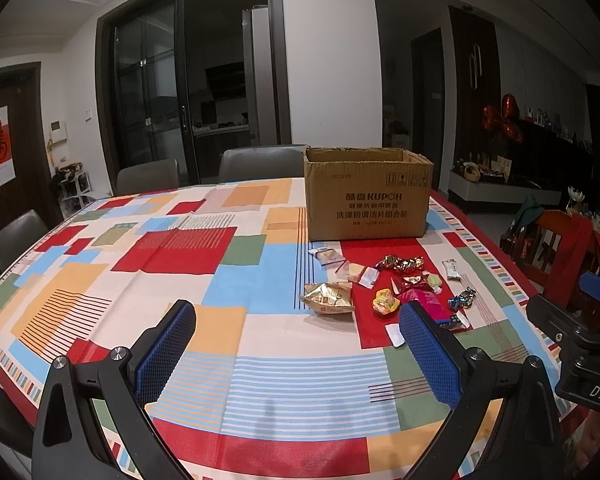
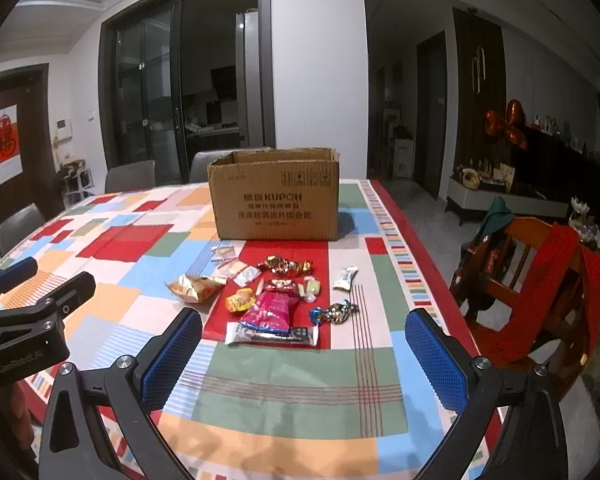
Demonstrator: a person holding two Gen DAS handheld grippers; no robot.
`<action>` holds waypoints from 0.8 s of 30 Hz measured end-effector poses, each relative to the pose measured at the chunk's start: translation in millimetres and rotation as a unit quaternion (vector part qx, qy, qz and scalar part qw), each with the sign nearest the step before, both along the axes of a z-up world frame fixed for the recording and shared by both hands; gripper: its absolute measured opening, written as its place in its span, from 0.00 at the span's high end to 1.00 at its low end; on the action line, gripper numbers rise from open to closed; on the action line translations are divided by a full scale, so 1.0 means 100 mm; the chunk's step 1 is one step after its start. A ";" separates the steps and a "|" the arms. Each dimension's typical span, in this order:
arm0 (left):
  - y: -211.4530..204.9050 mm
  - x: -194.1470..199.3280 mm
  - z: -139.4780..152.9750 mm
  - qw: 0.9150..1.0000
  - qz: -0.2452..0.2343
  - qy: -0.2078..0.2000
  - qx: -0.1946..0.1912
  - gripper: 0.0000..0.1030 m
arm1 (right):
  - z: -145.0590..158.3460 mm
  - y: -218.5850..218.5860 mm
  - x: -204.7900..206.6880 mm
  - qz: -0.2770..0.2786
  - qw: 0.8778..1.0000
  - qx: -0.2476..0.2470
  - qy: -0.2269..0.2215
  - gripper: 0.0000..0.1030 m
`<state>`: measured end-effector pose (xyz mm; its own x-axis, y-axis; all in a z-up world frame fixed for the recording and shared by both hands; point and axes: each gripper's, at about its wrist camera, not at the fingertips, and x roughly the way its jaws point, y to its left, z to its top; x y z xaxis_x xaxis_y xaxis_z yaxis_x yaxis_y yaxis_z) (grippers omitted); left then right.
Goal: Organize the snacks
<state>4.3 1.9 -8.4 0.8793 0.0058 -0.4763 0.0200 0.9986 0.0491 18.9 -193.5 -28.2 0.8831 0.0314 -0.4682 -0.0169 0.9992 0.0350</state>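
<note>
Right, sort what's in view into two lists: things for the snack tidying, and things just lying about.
For the job:
cardboard box, open on top
pink snack bag
gold foil packet
silver bar wrapper
foil candies
left gripper and right gripper, both open and empty

Just lying about:
wooden chair with red cloth
grey chairs
patchwork tablecloth

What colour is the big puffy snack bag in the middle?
The snack bag is bright pink, clearest in the right wrist view.

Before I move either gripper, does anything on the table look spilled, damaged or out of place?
Nothing looks spilled or broken. The snacks lie loose in a cluster on the tablecloth in front of the open cardboard box, none visibly inside it. The box's top rim is slightly ragged.
</note>
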 end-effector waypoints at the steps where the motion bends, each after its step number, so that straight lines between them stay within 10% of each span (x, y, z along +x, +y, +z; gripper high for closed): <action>1: 0.00 0.02 -0.01 1.000 0.000 0.002 0.002 0.00 | -0.02 0.00 0.03 0.001 1.000 0.002 0.005 0.00; 24: -0.02 1.07 -0.32 0.996 -0.042 0.070 0.028 0.00 | -0.36 0.09 1.07 0.025 0.994 0.012 0.106 0.00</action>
